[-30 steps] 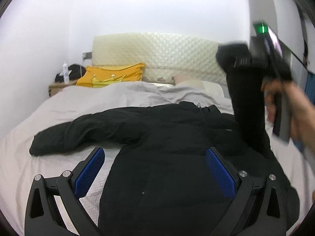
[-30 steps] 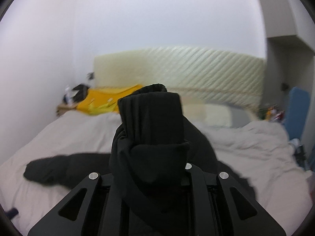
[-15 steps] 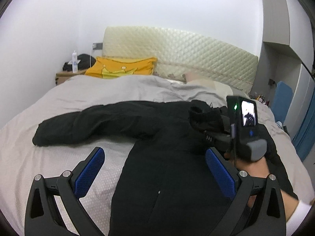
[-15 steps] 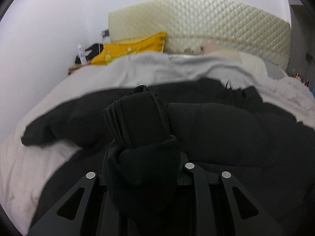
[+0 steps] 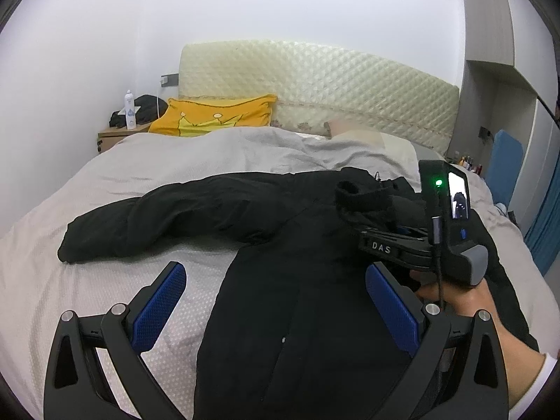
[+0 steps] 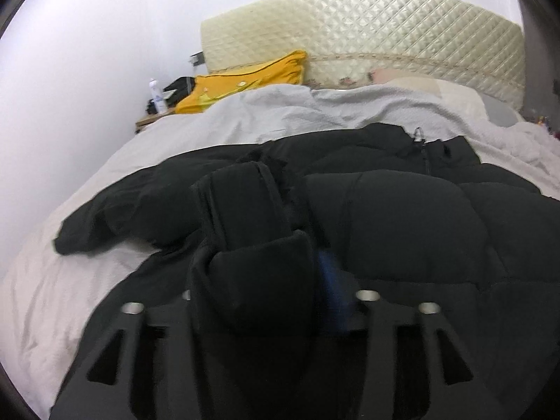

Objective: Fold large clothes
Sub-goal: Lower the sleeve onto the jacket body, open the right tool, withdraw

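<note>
The bed (image 5: 147,161) carries a black jacket (image 5: 287,252) spread across it, 1 sleeve (image 5: 147,220) lying out left. The right claw (image 6: 266,280) is clamped on the other sleeve's cuff (image 6: 245,210), over the jacket's right side. The left claw (image 5: 276,294) hovers near, gaping wide, holding nothing.

Black sleeve cuff (image 6: 252,231) hides right hand-held gripper (image 6: 266,280) fingers

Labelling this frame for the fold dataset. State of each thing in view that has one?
black jacket: spread flat on the bed, one sleeve stretched out to the left
right sleeve cuff: folded onto the jacket's body, clamped
right gripper: shut on the cuff
left gripper: open, holding nothing, above the jacket
grey duvet: rumpled
yellow pillow: leaning against the headboard
</note>
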A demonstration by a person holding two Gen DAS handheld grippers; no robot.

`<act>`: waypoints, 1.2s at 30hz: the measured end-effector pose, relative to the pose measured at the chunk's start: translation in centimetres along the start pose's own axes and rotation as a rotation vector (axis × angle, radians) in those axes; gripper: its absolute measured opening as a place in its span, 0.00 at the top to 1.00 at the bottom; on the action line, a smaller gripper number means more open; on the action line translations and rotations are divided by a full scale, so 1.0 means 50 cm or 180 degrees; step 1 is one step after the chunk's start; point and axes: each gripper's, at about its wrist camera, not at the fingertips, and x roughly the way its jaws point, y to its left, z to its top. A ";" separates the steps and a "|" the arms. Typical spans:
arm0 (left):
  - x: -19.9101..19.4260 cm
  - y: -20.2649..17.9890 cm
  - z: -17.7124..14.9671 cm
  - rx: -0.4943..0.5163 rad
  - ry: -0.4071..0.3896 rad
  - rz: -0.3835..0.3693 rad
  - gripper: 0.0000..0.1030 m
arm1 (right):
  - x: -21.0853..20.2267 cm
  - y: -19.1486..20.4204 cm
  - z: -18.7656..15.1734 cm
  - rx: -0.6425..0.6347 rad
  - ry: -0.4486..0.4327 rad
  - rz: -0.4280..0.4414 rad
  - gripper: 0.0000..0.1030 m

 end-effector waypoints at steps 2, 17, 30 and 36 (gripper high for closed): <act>-0.004 -0.007 0.004 0.0010 -0.0038 -0.0022 0.00 | -0.040 0.005 0.007 -0.0034 -0.0167 0.0045 0.14; -0.120 -0.081 0.082 0.0058 -0.0201 -0.0093 0.00 | -0.372 -0.042 0.090 -0.0033 -0.0722 -0.0404 0.14; -0.250 -0.164 0.069 0.0212 -0.0201 -0.0330 0.00 | -0.651 -0.072 -0.035 0.0146 -0.1163 -0.0755 0.14; -0.264 -0.187 0.030 0.0296 -0.0291 -0.0448 0.00 | -0.683 -0.086 -0.128 0.0172 -0.1270 -0.0791 0.13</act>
